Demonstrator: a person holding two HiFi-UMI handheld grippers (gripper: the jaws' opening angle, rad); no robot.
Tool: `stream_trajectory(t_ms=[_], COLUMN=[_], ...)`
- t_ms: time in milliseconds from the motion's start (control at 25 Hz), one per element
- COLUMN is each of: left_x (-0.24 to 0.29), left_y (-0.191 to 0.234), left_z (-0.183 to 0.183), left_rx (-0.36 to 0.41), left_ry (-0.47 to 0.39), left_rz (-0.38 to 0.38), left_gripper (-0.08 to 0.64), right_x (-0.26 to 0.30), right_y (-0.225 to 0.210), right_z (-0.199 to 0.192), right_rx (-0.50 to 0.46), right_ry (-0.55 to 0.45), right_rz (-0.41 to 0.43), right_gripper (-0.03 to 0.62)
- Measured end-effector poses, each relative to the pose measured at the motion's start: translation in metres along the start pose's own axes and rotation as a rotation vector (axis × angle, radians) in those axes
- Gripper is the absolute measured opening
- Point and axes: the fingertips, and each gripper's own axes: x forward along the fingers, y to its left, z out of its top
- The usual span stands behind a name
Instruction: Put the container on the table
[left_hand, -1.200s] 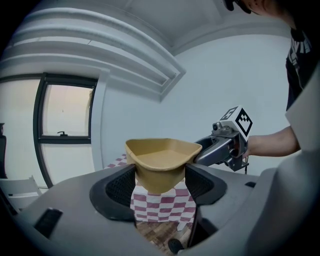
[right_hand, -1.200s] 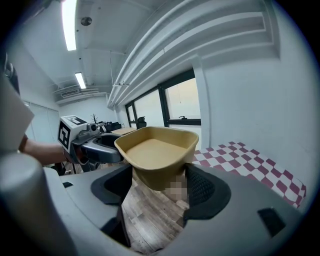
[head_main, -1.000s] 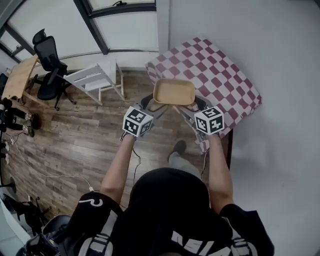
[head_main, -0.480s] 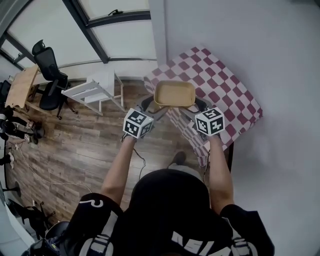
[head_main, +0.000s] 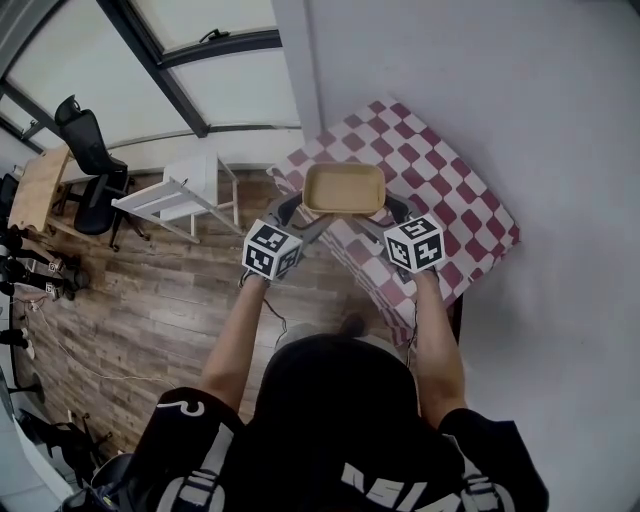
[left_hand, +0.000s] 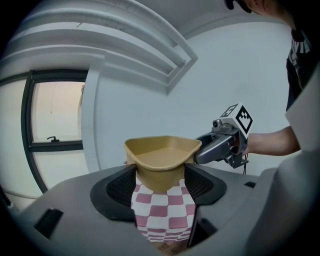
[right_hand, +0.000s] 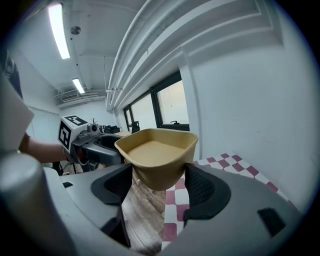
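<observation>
1. Standing at the near corner of the table, the person holds the tan container up between both tools, above the red-and-white checked cloth and not resting on it.
2. Compared with a second ago, the container sits further in over the cloth. Then, its near side hung over the wood floor; now checks show beneath it and between the two tools.
3. The person's shoe, plain on the floor a second ago, is now nearly hidden under the head.
4. The left gripper clamps the container's left end. In its own view the jaws of the left gripper press on either side of the container, with checked cloth below.
5. The right gripper clamps the opposite end. Its own view shows the right gripper closed on the container, with floor and cloth underneath.
6. Each tool carries a marker cube with black-and-white square patterns.
7. White lettering runs across the person's black shirt, but the frame edge cuts it off, so it cannot be read.
</observation>
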Motion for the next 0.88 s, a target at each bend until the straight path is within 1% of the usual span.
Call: stream_trajectory(t_ms=[240, 400, 680, 880], left_x=[0.023, 0.044, 0.09, 0.133], left_y=[-0.002, -0.01, -0.014, -0.008], left_z=[0.004, 0.008, 0.02, 0.029], left_rx=[0.014, 0.031, 0.058, 0.091], left_ry=[0.022, 0.033, 0.036, 0.046], left_rz=[-0.03, -0.063, -0.157, -0.242], left_gripper=[0.319, 0.319, 0.319, 0.318], right_x=[-0.006, -0.015, -0.027, -0.027], right_y=[-0.022, -0.04, -0.081, -0.119], right_z=[0.0, -0.006, -0.006, -0.008], right_rx=[0.034, 0.052, 0.086, 0.123], right_ry=[-0.013, -0.02, -0.032, -0.035], right_rz=[-0.025, -0.055, -0.144, -0.215], right_gripper=[0.344, 0.344, 0.342, 0.342])
